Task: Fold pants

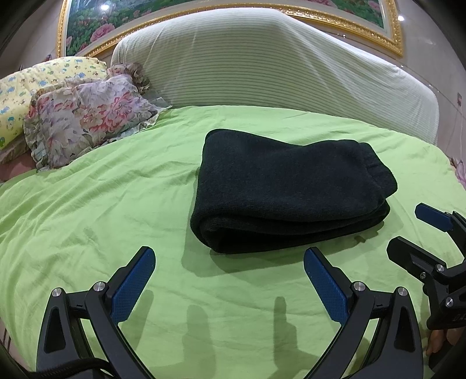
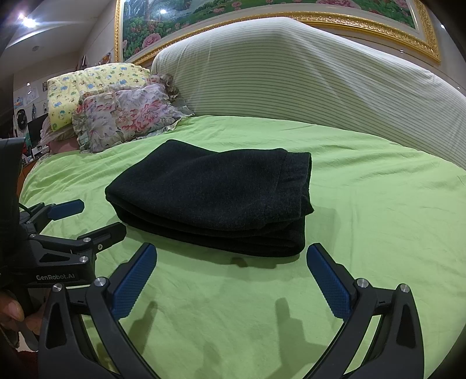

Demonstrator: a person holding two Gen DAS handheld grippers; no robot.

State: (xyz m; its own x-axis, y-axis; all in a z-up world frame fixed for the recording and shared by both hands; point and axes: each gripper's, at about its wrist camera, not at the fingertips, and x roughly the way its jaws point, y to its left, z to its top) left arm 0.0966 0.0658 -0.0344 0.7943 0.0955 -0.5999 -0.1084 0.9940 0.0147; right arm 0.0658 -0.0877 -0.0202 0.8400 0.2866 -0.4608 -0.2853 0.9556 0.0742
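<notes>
The dark pants [image 1: 288,189] lie folded into a thick, compact stack on the green bed sheet [image 1: 87,210]; they show in the right wrist view too, pants [image 2: 215,195]. My left gripper [image 1: 230,262] hovers just short of the stack's near edge, open and holding nothing. My right gripper [image 2: 231,259] is likewise open and empty, a little back from the stack. Each gripper appears in the other's view: the right gripper [image 1: 413,230] at the right edge, the left gripper [image 2: 96,215] at the left edge, both open.
A floral pillow [image 1: 87,116] and a yellow patterned pillow [image 1: 35,84] lie at the far left. A large striped cushion [image 1: 276,67] runs along the headboard, under a gold-framed picture [image 1: 349,20]. Fingers of a hand [image 2: 11,312] hold the left gripper's handle.
</notes>
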